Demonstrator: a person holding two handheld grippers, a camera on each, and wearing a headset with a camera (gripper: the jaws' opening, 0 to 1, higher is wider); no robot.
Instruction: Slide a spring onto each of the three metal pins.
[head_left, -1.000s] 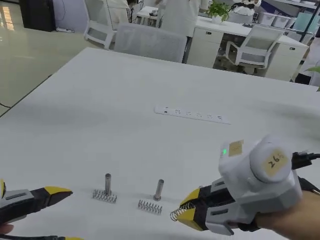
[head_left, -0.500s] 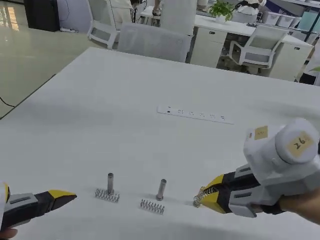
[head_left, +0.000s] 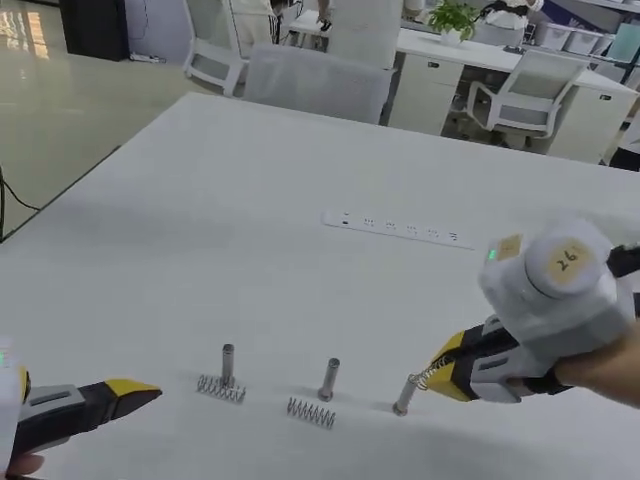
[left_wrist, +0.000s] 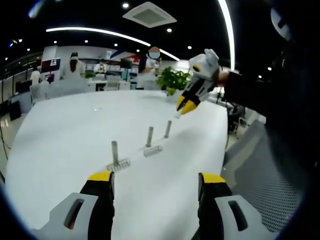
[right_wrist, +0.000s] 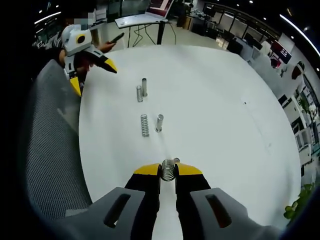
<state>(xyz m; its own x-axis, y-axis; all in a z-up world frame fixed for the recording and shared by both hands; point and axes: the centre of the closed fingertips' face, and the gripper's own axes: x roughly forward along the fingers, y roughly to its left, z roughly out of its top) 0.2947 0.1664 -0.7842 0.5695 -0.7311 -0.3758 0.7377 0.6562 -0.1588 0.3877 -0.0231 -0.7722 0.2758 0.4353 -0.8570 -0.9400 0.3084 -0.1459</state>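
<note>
Three short metal pins stand upright in a row on the white table: left pin (head_left: 228, 362), middle pin (head_left: 331, 378), right pin (head_left: 404, 395). My right gripper (head_left: 447, 368) is shut on a spring (head_left: 428, 375) (right_wrist: 169, 170), which sticks out of the jaws with its free end at the top of the right pin. Two more springs lie flat, one (head_left: 221, 389) at the foot of the left pin and one (head_left: 311, 412) in front of the middle pin. My left gripper (head_left: 125, 393) (left_wrist: 157, 180) hovers open and holds nothing, left of the row.
A white power strip (head_left: 396, 230) lies across the table beyond the pins. Office chairs (head_left: 315, 85) and desks stand past the far edge. The near table edge (right_wrist: 82, 150) runs close behind the grippers.
My right gripper has carried the spring to the right and up, uncovering the right pin, and the spring's end now meets that pin's top. The left gripper has stayed about where it was.
</note>
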